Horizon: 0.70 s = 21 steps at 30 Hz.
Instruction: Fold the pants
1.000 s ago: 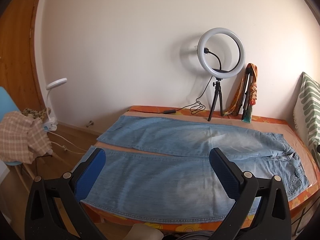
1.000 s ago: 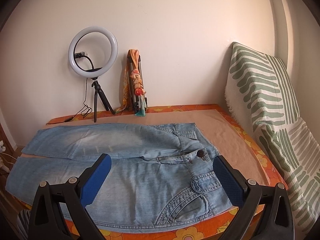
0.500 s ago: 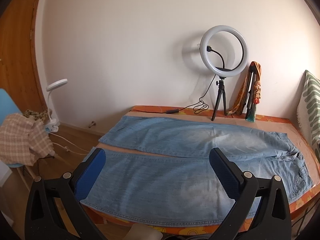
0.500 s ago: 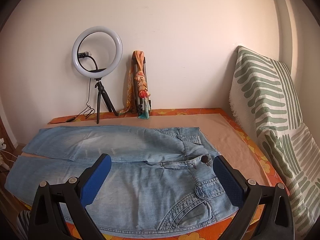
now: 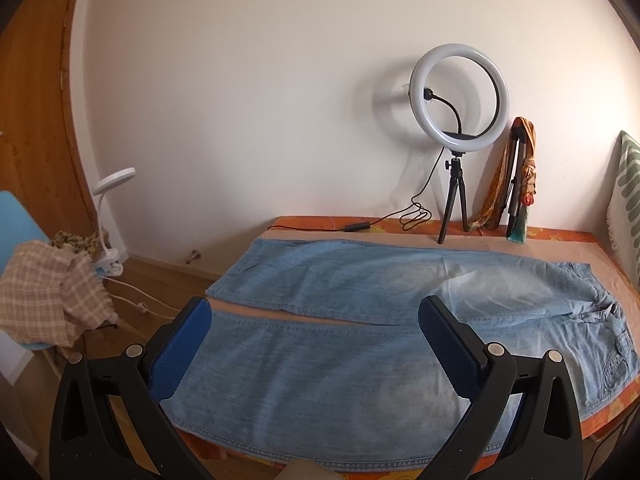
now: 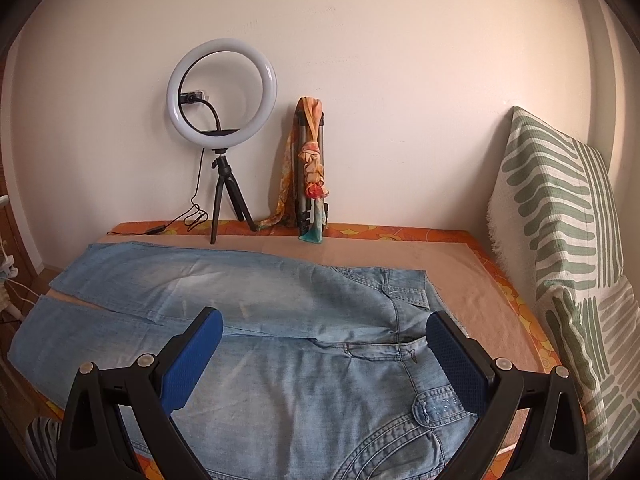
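Note:
Light blue jeans [image 5: 340, 344] lie flat and unfolded on the bed, both legs spread side by side toward the left, waist at the right. They also show in the right wrist view [image 6: 288, 320]. My left gripper [image 5: 316, 320] is open and empty, hovering above the near leg. My right gripper [image 6: 326, 332] is open and empty, hovering above the waist and crotch area near the front pocket [image 6: 434, 412].
A ring light on a tripod [image 5: 460, 120] and a folded tripod with an orange scarf [image 5: 520, 176] stand at the far edge by the wall. A green-striped pillow [image 6: 568, 248] leans at the right. A chair with checked cloth [image 5: 44, 300] stands left of the bed.
Both grippers have moved closer to the jeans and lower, the left view shifting left toward the leg hems. Both stay open and empty.

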Each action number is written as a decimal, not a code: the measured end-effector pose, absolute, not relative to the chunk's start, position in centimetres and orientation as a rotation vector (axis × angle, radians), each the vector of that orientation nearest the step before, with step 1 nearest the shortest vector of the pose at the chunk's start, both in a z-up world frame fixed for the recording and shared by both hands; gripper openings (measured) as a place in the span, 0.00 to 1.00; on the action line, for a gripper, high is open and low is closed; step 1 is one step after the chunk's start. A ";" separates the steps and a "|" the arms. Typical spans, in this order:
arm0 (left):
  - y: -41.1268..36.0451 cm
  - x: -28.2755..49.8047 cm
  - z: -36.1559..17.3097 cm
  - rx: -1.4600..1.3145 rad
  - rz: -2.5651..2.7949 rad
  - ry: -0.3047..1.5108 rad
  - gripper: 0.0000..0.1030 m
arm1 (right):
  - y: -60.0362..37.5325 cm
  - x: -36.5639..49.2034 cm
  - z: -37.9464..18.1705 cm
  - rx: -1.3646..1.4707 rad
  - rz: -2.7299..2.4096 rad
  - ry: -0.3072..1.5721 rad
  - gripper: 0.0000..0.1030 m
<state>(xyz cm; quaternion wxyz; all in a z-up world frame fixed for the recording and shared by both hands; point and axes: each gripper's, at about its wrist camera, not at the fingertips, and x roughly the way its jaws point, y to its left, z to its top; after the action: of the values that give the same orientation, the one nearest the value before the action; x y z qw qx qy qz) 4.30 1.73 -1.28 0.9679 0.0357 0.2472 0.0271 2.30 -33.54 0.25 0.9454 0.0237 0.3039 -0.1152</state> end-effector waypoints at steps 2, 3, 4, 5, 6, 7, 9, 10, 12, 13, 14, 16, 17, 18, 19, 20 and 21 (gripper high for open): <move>1.7 4.8 -1.3 0.082 0.057 0.499 1.00 | -33.5 3.1 0.1 0.051 -0.221 0.622 1.00; 1.7 5.1 -1.3 0.087 0.057 0.498 1.00 | -33.5 3.6 0.1 0.050 -0.215 0.623 1.00; 1.6 5.3 -1.3 0.093 0.058 0.496 1.00 | -33.4 4.1 0.0 0.048 -0.210 0.627 1.00; 1.6 5.6 -1.3 0.098 0.060 0.494 1.00 | -33.4 4.6 -0.2 0.045 -0.206 0.630 1.00; 1.5 5.8 -1.3 0.104 0.063 0.491 1.00 | -33.3 5.1 -0.3 0.041 -0.201 0.633 1.00; 1.5 6.1 -1.4 0.108 0.064 0.491 1.00 | -33.1 5.7 -0.3 0.035 -0.194 0.634 1.00; 1.4 6.7 -1.5 0.114 0.064 0.491 1.00 | -33.0 6.6 -0.5 0.025 -0.177 0.636 1.00; 1.4 7.1 -1.6 0.119 0.063 0.493 1.00 | -32.9 7.2 -0.6 0.019 -0.169 0.637 1.00; 1.3 7.9 -1.9 0.130 0.063 0.501 1.00 | -32.9 8.4 -0.8 0.014 -0.148 0.639 1.00; 1.3 8.4 -2.2 0.135 0.065 0.504 1.00 | -32.9 9.0 -1.0 0.016 -0.130 0.638 1.00; 1.3 8.8 -2.4 0.141 0.069 0.509 1.00 | -33.0 9.6 -1.2 0.020 -0.106 0.634 1.00; 1.4 9.9 -3.0 0.152 0.076 0.519 1.00 | -33.2 10.8 -1.6 0.029 -0.064 0.622 1.00; 1.6 10.6 -3.2 0.154 0.077 0.526 1.00 | -33.4 11.5 -1.8 0.036 -0.044 0.619 1.00; 1.8 11.3 -3.5 0.156 0.077 0.534 1.00 | -33.6 12.2 -2.1 0.045 -0.030 0.622 1.00; 2.1 12.0 -3.8 0.158 0.076 0.546 1.00 | -33.7 12.9 -2.3 0.058 -0.013 0.626 1.00; 2.3 12.7 -4.2 0.159 0.073 0.560 1.00 | -33.8 13.9 -2.5 0.069 0.008 0.632 1.00; 2.5 13.5 -4.6 0.158 0.063 0.575 1.00 | -33.8 14.8 -2.7 0.075 0.029 0.640 1.00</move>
<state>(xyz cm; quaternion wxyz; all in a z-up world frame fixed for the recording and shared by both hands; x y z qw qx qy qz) 13.53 2.54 -4.58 0.9553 0.0779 0.2834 0.0311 14.77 -33.84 -2.71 0.9485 0.0371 0.3143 0.0143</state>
